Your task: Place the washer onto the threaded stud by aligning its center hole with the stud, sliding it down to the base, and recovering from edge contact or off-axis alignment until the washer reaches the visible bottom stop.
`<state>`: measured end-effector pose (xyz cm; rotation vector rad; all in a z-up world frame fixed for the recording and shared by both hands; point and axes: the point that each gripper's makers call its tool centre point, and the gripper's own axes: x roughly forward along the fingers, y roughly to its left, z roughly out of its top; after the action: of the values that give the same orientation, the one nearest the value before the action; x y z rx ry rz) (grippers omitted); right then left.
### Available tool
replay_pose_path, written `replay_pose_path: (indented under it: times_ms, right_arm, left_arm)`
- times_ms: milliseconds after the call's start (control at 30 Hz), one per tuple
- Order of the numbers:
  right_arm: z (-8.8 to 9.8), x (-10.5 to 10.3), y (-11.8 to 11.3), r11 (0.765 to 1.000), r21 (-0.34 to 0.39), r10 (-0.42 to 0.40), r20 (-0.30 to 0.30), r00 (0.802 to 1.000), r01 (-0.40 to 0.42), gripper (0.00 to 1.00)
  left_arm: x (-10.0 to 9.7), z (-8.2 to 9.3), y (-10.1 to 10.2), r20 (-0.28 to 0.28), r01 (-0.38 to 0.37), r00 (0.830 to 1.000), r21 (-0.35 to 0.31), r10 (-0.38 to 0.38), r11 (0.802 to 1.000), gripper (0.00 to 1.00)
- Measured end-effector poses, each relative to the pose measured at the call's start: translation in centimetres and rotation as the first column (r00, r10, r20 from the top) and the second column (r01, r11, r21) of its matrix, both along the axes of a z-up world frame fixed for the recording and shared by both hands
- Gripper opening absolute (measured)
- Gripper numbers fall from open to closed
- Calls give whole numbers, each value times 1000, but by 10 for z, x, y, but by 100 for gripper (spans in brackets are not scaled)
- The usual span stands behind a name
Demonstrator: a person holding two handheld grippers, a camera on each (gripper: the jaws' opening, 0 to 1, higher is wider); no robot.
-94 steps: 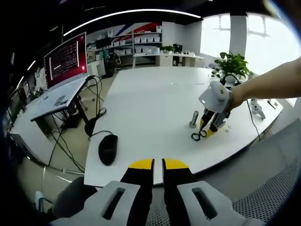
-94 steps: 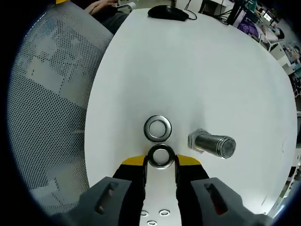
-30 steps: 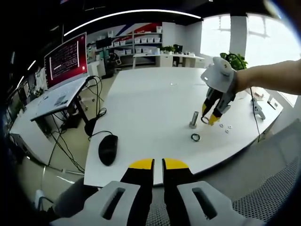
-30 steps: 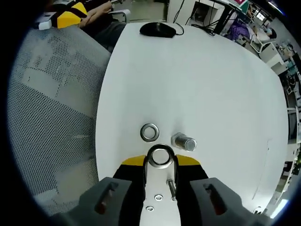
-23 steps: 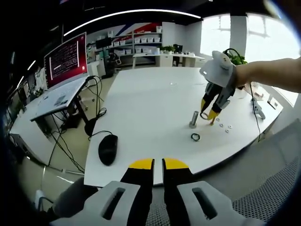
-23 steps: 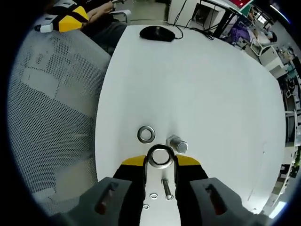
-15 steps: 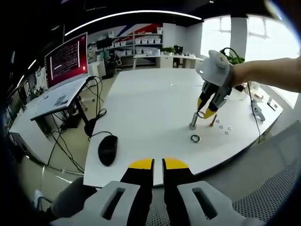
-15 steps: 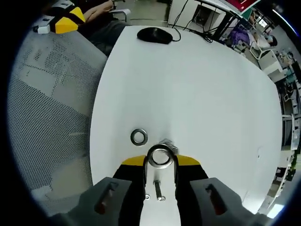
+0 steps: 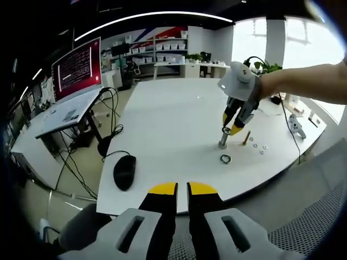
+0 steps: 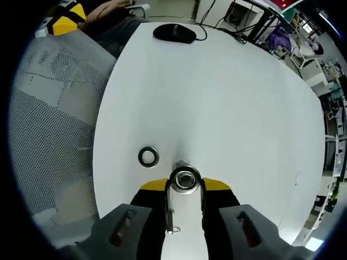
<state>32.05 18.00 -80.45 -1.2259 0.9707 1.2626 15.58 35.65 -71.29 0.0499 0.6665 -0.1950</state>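
Observation:
In the right gripper view my right gripper (image 10: 185,185) is shut on a steel washer (image 10: 185,179), held flat by its rim. The top of the threaded stud (image 10: 181,164) shows through the washer's hole, almost centred. In the left gripper view the right gripper (image 9: 228,130) hangs over the upright stud (image 9: 223,141) on the white table (image 9: 168,119), with the washer at the stud's top. My left gripper (image 9: 181,189) stays back off the table's front edge, shut on nothing.
A second washer (image 10: 148,156) lies flat left of the stud. A loose bolt (image 9: 245,138) and small washers (image 9: 261,147) lie to the right. A black mouse (image 9: 124,171) sits near the table's left edge. A mesh chair (image 10: 49,108) borders the table.
The right gripper has carried the washer left from beside the stud to right over its top. The left gripper has stayed still.

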Motion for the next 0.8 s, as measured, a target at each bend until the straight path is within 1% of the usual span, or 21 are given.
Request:
replay_pose_path:
  times_ms: [267,533,667,733,800]
  right_arm:
    - [-13,4,-2,1000,-10,-4,-12,1000,4,23]
    - [-34,9,-3,1000,-17,-16,-38,999,15,23]
    - [-46,10,-4,1000,-27,-8,-48,999,7,23]
    - [-51,12,-4,1000,-29,-6,-51,999,5,23]
    - [-52,9,-4,999,-32,-12,-54,998,11,23]
  left_arm:
    - [0,0,0,-2,0,1000,1,0,1000,4]
    - [0,-1,0,-7,1,1000,3,0,1000,4]
    - [0,-1,0,-9,2,1000,6,-2,1000,4]
    - [0,-2,0,-10,2,1000,6,-2,1000,4]
    - [0,-2,0,-11,2,1000,6,-2,1000,4]
